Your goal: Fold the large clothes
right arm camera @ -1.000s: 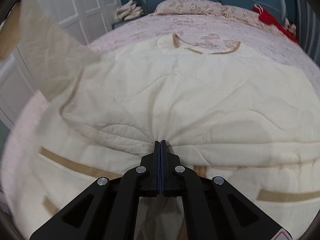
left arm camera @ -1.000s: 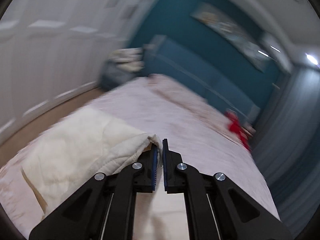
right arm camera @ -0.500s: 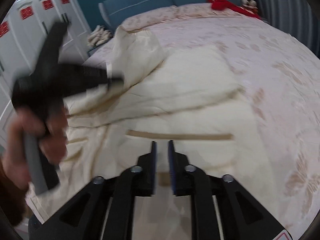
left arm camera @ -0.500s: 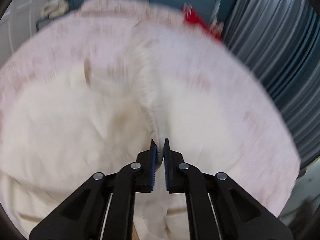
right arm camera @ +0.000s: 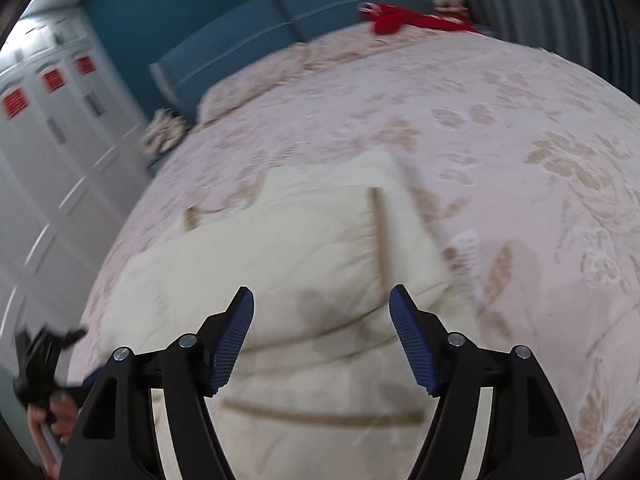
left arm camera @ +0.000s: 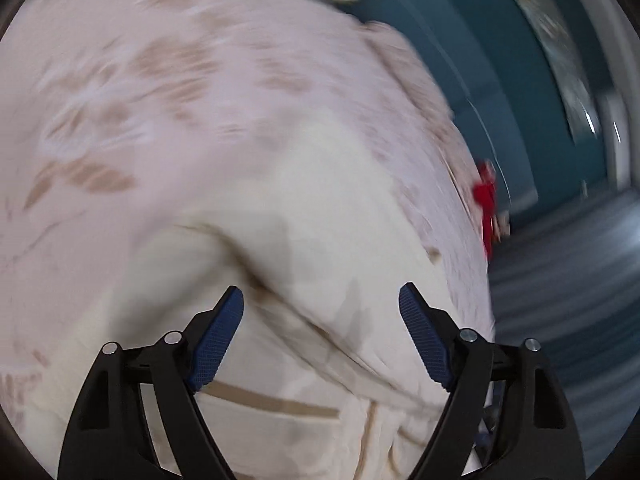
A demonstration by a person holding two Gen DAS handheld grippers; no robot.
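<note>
In the left wrist view, which is smeared by motion, the left gripper [left arm camera: 320,312] has its blue-padded fingers [left arm camera: 216,340] spread wide with nothing between them, above the cream quilted garment [left arm camera: 320,240]. The garment lies in a folded heap on the bed [left arm camera: 120,80], with a raised fold running across it just ahead of the fingertips and tan trim bands showing on the part nearest the camera. The pink floral bedspread shows beyond and to the left of the garment. At the head of the bed stands a teal headboard [left arm camera: 480,92], and a red item [left arm camera: 486,208] sits near the bed's far right corner; what it is cannot be told. In the right wrist view, the right gripper [right arm camera: 322,308] is likewise wide open and grips nothing, poised over the near part of the garment [right arm camera: 280,248]. Here the garment reads as a roughly rectangular folded bundle toward the near left part of the bed [right arm camera: 520,140], one tan band running up its top layer and another across the layer nearest the camera. The red item [right arm camera: 400,20] lies by the headboard [right arm camera: 260,40] at the far edge. White wardrobe doors [right arm camera: 52,140] stand off the bed's left side, and the left gripper [right arm camera: 40,360] shows blurred at the lower left, off the bed's near left corner.
</note>
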